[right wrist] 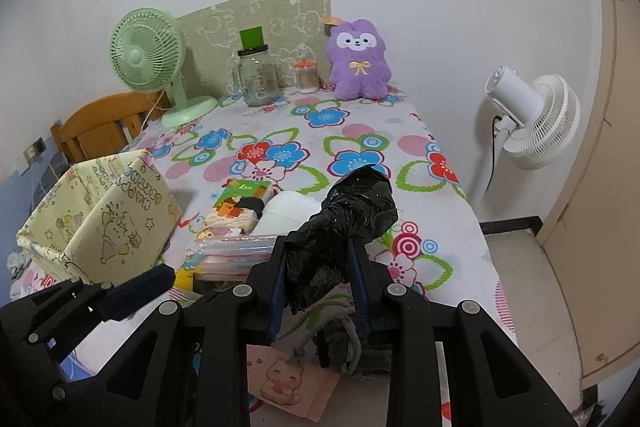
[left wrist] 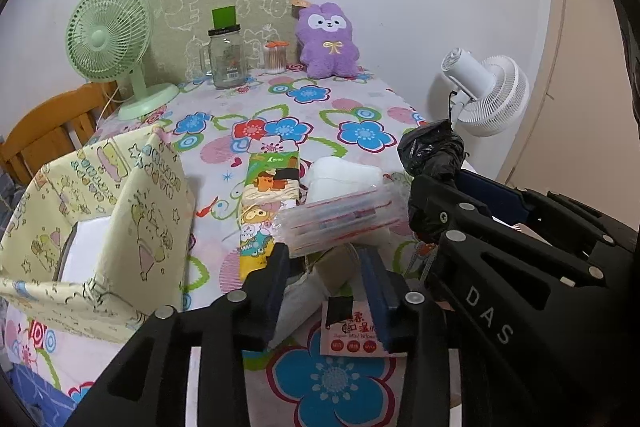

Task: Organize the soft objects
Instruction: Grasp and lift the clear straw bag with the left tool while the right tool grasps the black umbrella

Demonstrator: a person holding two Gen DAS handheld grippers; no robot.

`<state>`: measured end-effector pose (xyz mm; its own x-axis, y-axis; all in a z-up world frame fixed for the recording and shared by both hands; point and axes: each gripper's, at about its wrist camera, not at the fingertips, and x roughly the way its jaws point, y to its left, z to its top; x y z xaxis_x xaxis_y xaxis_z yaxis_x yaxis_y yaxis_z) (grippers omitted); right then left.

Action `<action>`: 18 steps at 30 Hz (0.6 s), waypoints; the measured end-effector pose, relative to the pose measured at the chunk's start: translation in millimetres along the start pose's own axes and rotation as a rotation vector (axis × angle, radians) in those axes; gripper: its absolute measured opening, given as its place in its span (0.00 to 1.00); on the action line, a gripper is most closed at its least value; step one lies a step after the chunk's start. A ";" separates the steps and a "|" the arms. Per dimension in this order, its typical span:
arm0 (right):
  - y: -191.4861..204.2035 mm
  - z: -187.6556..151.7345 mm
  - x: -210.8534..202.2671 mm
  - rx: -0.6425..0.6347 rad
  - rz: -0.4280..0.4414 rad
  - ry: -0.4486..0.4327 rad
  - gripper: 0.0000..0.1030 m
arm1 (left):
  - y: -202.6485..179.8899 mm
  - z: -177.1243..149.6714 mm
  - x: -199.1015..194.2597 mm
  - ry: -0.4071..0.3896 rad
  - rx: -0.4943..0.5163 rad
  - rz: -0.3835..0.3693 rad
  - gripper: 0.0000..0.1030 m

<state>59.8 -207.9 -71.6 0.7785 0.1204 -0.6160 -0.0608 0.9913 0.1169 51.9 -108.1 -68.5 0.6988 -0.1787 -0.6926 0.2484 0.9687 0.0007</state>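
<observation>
My right gripper (right wrist: 318,267) is shut on a black crumpled plastic bag roll (right wrist: 352,211) and holds it above the flowered table; the roll also shows in the left wrist view (left wrist: 434,149). My left gripper (left wrist: 326,267) is open and empty, low over a wet-wipes pack (left wrist: 352,339) and a white pouch. Ahead of it lie a clear pack of tissues (left wrist: 340,219), a cartoon tissue pack (left wrist: 268,195) and a white soft pad (left wrist: 344,173). A yellow fabric box (left wrist: 100,219) stands at the left, also seen in the right wrist view (right wrist: 100,215).
A purple plush (left wrist: 328,41), glass jar (left wrist: 228,57), cotton-swab jar (left wrist: 275,57) and green fan (left wrist: 116,43) stand at the table's back. A white fan (right wrist: 532,119) stands off the right edge. A grey cord and pink card (right wrist: 292,379) lie under my right gripper.
</observation>
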 end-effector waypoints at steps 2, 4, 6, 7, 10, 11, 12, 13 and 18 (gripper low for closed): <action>-3.4 1.1 1.7 0.008 -0.005 0.002 0.31 | -1.0 2.9 3.0 0.001 0.009 0.003 0.42; -6.9 3.3 3.7 0.015 -0.009 0.003 0.30 | -2.7 6.3 5.6 -0.001 0.019 0.007 0.50; -9.8 4.8 5.6 0.019 -0.012 0.005 0.30 | -5.6 10.7 8.0 -0.010 0.036 0.013 0.59; -11.5 5.9 7.1 0.022 -0.014 0.007 0.30 | -6.4 12.2 9.2 -0.013 0.045 0.014 0.63; -16.8 8.9 14.6 0.037 -0.014 0.019 0.30 | -10.9 17.8 15.5 -0.016 0.079 0.021 0.66; -18.6 9.6 17.3 0.040 -0.014 0.023 0.30 | -12.4 19.5 18.7 -0.012 0.090 0.023 0.67; -19.8 10.0 19.0 0.042 -0.014 0.025 0.30 | -13.3 21.3 22.0 -0.008 0.099 0.025 0.67; -21.6 10.6 22.2 0.046 -0.012 0.030 0.30 | -14.4 23.2 25.9 -0.004 0.108 0.029 0.67; -28.3 11.7 33.6 0.056 -0.009 0.050 0.30 | -16.8 29.0 41.1 0.012 0.129 0.043 0.67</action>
<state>95.0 -232.5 -86.4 0.7465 0.1158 -0.6552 -0.0179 0.9879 0.1542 95.9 -136.8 -76.1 0.7024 -0.1350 -0.6988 0.3034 0.9450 0.1223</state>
